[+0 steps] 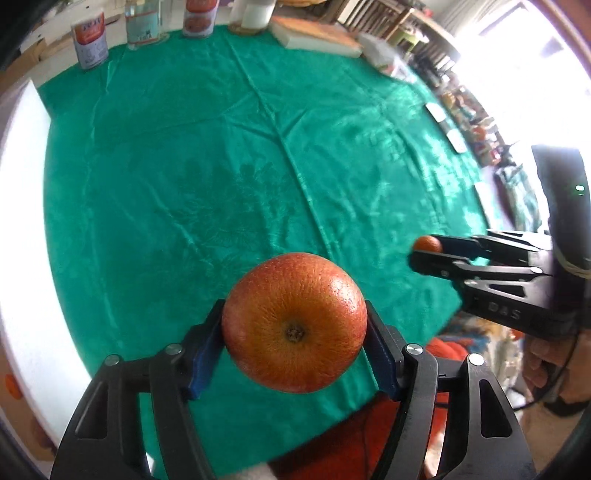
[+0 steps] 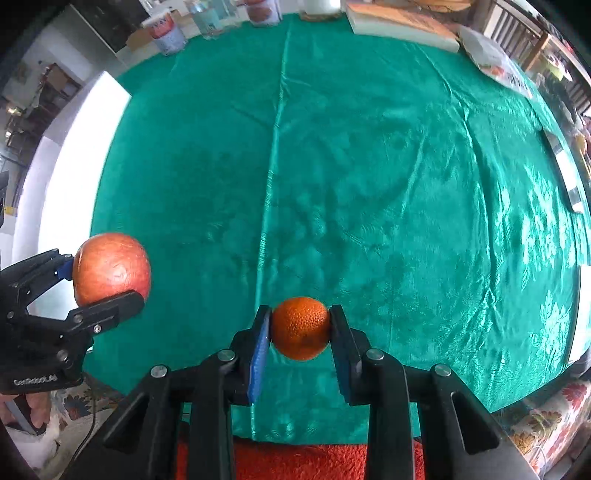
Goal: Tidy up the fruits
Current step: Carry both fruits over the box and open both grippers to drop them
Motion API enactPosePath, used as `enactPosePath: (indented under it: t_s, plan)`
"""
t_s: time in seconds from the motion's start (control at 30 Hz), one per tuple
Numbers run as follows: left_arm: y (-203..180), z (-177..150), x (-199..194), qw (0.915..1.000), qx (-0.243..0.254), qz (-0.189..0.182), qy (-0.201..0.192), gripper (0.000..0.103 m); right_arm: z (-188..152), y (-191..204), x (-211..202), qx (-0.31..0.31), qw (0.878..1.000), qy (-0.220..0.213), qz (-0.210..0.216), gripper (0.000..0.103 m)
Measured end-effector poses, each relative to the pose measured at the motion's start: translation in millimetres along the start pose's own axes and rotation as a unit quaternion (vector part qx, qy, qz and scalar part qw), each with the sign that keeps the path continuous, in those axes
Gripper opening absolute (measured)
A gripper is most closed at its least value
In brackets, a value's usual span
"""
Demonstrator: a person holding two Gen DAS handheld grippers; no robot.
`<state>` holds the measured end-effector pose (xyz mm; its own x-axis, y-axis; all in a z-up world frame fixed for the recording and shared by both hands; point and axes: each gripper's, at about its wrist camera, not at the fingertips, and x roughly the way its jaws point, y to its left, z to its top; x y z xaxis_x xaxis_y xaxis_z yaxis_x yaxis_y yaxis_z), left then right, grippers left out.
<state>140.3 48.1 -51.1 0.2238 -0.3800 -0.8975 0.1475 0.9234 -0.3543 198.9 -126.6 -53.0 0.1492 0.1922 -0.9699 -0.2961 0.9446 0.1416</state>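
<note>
While both fruits hang above the green cloth (image 1: 184,147) | left gripper (image 1: 295,328) clamped on large orange (image 1: 294,323) | right gripper (image 2: 300,328) clamped on small orange (image 2: 300,328)

cans (image 1: 89,43) labels: blurred | book (image 1: 317,37): title unreadable

I see my left gripper (image 1: 294,334) with its jaws pressed on both sides of a large orange (image 1: 294,322), stem scar facing the camera, held clear above the green cloth (image 1: 221,166) covering the bench. At right my right gripper (image 1: 424,253) pinches a small orange (image 1: 427,244). Cans (image 1: 89,43) and a book (image 1: 314,35) line the far edge.
</note>
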Motion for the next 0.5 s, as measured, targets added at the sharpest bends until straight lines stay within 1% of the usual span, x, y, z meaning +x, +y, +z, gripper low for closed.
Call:
enactPosePath:
  t_s: [0.07,0.13,0.2,0.3,0.33,0.4,0.43,0.5]
  plan:
    - [0.4,-9.7,-59.9,0.9991,0.004,-0.034,-0.024,0.07,3.7,28.3,-37.7,-0.027,0.999,-0.034,0.02,0.031]
    - [8.3,-19.3,-121.4,0.9973,0.005,-0.047,-0.056,0.07,7.1,58.9,-75.3,-0.056,0.995,-0.068,0.046,0.031]
    - [24.8,-33.4,-180.5,0.9951,0.001,-0.034,-0.093,0.07,8.8,94.5,-110.2,-0.088,0.989,-0.096,0.077,0.031]
    - [60.3,-51.4,-242.0,0.9897,-0.026,0.01,-0.141,0.071,14.3,155.4,-140.1,-0.138,0.976,-0.115,0.122,0.031]
    - [76.8,-56.7,-254.4,0.9873,-0.04,0.025,-0.152,0.071,16.3,178.9,-142.1,-0.157,0.972,-0.113,0.134,0.031]
    - [115.7,-67.6,-262.1,0.9822,-0.074,0.059,-0.162,0.071,18.6,228.4,-132.3,-0.194,0.965,-0.099,0.149,0.031]
    - [136.6,-72.5,-258.4,0.9796,-0.095,0.076,-0.16,0.071,21.8,250.9,-124.4,-0.209,0.962,-0.089,0.154,0.031]
    - [182.6,-81.6,-239.9,0.9748,-0.136,0.095,-0.149,0.071,26.0,292.4,-100.2,-0.232,0.957,-0.067,0.16,0.031]
